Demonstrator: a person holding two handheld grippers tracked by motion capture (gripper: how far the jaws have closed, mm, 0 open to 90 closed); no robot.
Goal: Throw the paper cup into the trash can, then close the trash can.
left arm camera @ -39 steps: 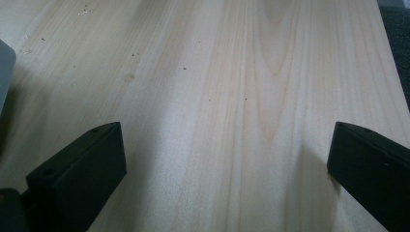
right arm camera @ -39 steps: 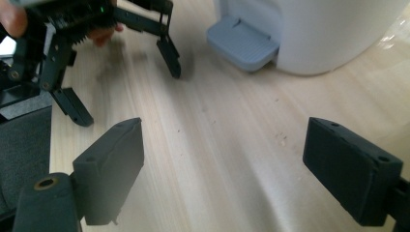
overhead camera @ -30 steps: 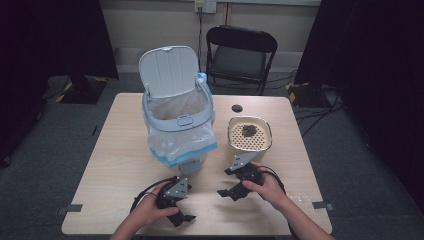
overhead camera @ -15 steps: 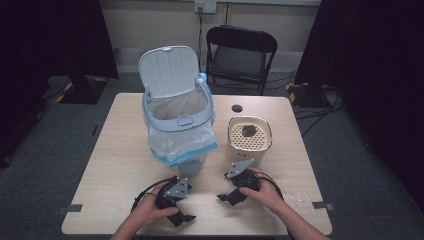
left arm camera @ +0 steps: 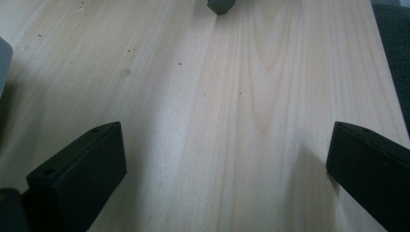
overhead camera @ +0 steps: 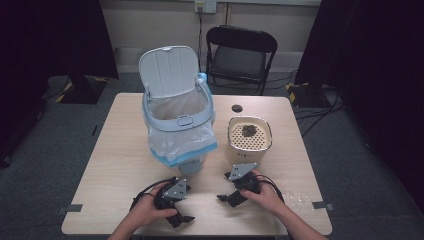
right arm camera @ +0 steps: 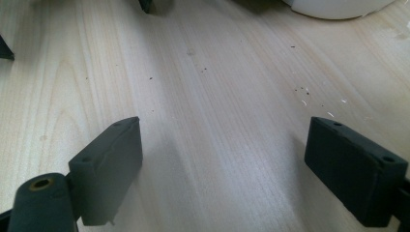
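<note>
Jaws of both grippers wide with nothing between, right gripper (overhead camera: 231, 196) just opening further, cream basket (overhead camera: 250, 142) just beyond it, left gripper (overhead camera: 176, 212) beside

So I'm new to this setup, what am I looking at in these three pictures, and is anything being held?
A person sits at a wooden table with a hand-held two-jaw tool in each hand: the left tool and the right tool. The high view looks down from above; the other two come from cameras riding on each tool, looking along its black jaws. On the table stand a bin lined with a bag, lid up, and a cream perforated basket with something dark inside. Both tools are open, resting low over bare wood, holding nothing.
</note>
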